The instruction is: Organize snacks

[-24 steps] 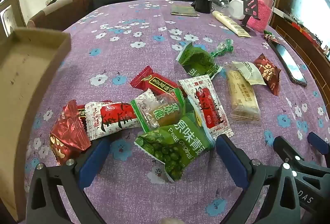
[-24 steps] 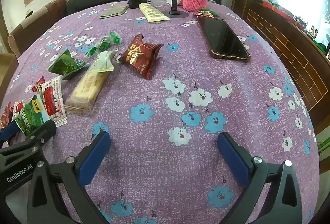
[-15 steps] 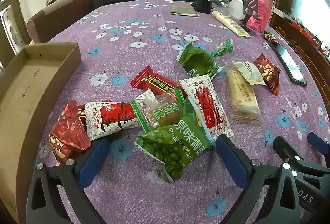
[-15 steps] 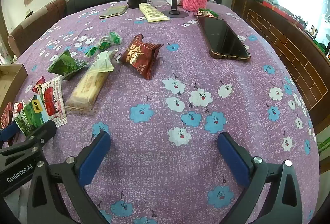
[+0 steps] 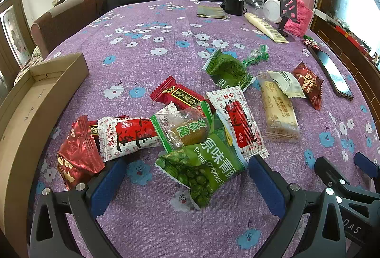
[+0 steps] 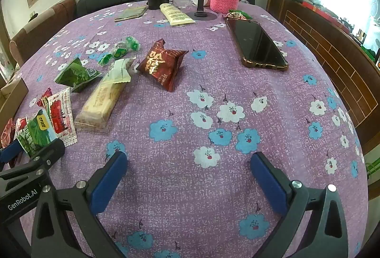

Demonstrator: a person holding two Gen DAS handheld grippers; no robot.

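Snacks (image 5: pixel 204 129) are lying heaped on the desk (image 5: pixel 142 63) beside the cardboard box (image 5: pixel 35 101), light, crinkly, slippery packets best pinched by a flat sealed edge, while both the left gripper (image 5: pixel 187 180) and right gripper (image 6: pixel 187 178) are hovering spread wide, holding nothing.

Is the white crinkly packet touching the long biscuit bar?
Touching. Both views show the white packet lying across the far end of the biscuit bar.

My left gripper (image 6: pixel 30 160) reads "GenRobot.AI"; the green pea packet (image 5: pixel 204 163) reads "Peas Original"; the white-red packet (image 5: pixel 237 122) reads "ALL'S WELL"
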